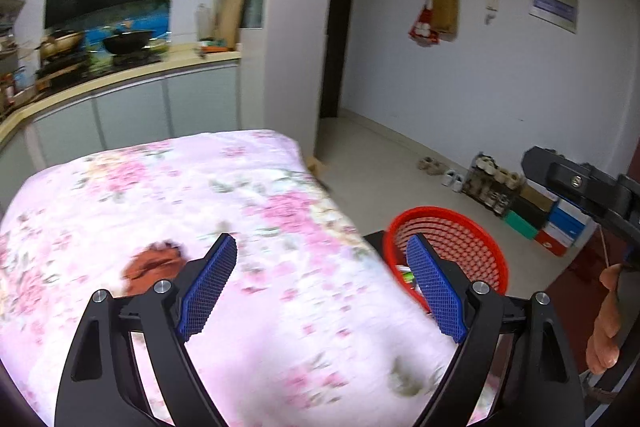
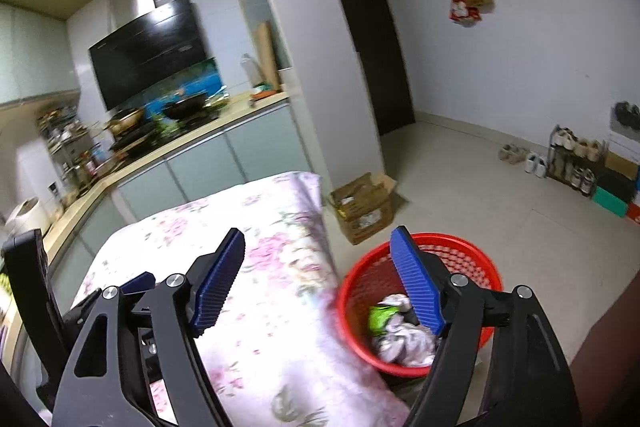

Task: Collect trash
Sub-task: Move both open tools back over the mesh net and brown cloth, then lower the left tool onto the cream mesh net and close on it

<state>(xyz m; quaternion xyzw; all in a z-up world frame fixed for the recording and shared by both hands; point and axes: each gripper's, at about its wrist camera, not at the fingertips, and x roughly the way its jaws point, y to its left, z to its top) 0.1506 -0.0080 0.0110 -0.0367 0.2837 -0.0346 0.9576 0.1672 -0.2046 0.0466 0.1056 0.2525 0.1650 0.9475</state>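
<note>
Right gripper [image 2: 318, 247] fingers spread empty above floral cloth [image 2: 256, 291] and red basket [image 2: 472, 247] of crumpled trash [image 2: 396, 339]

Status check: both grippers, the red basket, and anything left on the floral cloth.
Left gripper open, empty. Right gripper open, empty. Red basket beside table, trash inside. Brown scrap on floral cloth. Path unobstructed.
</note>
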